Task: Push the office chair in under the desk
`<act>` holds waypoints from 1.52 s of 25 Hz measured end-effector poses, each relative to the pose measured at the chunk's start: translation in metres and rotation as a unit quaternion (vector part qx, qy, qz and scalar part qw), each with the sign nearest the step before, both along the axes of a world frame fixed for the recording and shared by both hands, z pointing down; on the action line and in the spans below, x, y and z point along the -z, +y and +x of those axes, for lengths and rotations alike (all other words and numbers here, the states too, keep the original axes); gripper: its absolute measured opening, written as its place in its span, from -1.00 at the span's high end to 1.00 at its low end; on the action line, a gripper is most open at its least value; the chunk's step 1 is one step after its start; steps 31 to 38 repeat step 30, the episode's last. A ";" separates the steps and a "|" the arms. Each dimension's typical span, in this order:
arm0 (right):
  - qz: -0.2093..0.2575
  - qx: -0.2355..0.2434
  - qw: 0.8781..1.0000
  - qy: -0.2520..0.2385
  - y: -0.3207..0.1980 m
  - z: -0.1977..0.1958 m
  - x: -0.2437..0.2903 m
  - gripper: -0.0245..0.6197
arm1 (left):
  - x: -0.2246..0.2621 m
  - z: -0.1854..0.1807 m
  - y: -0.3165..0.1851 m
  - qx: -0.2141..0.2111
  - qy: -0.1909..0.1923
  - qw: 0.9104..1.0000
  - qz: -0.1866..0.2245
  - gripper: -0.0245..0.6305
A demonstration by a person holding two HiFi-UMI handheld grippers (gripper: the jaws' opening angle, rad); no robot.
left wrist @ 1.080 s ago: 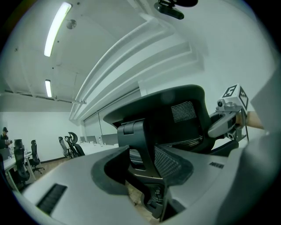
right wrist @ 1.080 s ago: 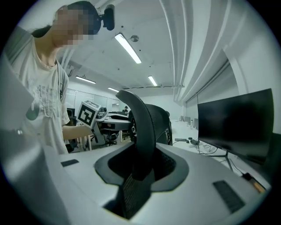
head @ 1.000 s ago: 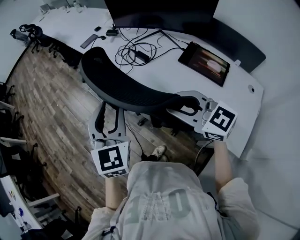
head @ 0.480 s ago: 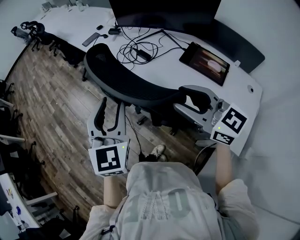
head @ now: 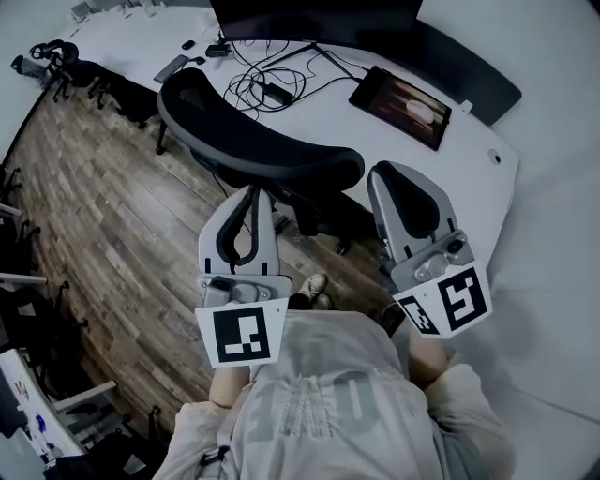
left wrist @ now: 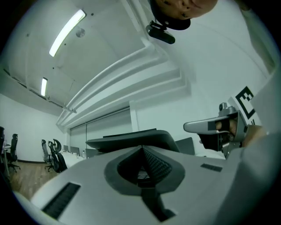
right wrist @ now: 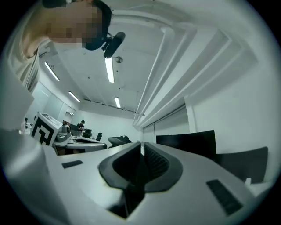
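Observation:
The black office chair stands with its curved backrest toward me and its seat partly under the white desk. Both grippers hang apart from it, nearer my body, pointing up and forward. My left gripper is shut with nothing in it; in the left gripper view its jaws meet in front of the chair's back. My right gripper is off the backrest's right end. Its jaws are closing, and the right gripper view shows a narrow slit between them with nothing in it.
On the desk are a dark monitor, a tablet and tangled cables. Wooden floor spreads to the left, with more chairs at the far left. My shoe shows below the chair.
Both grippers have drawn back from the chair toward me and tipped upward. The right one has left the backrest's right end. Both pairs of jaws have come together.

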State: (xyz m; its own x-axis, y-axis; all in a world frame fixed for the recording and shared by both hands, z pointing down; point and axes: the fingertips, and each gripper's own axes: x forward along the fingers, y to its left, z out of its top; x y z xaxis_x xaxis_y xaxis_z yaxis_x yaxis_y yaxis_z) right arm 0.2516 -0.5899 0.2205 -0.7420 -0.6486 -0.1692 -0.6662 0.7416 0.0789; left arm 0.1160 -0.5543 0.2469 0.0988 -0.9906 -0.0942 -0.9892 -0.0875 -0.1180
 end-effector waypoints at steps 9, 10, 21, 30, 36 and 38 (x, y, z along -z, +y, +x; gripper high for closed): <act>-0.052 0.010 0.998 0.046 0.021 -0.019 -0.058 0.86 | -0.017 0.044 -0.005 -0.064 0.030 0.997 -0.011 0.87; -0.054 0.012 0.997 0.046 0.022 -0.021 -0.060 0.86 | -0.018 0.047 -0.006 -0.067 0.032 0.997 -0.011 0.87; -0.061 0.027 0.997 0.040 0.022 -0.024 -0.063 0.86 | -0.020 0.049 -0.010 -0.069 0.034 0.997 -0.015 0.88; -0.065 0.041 0.997 0.033 0.026 -0.025 -0.064 0.86 | -0.018 0.049 -0.008 -0.064 0.036 0.997 -0.010 0.88; -0.065 0.041 0.997 0.033 0.026 -0.025 -0.064 0.86 | -0.018 0.049 -0.008 -0.064 0.036 0.997 -0.010 0.88; -0.065 0.041 0.997 0.033 0.026 -0.025 -0.064 0.86 | -0.018 0.049 -0.008 -0.064 0.036 0.997 -0.010 0.88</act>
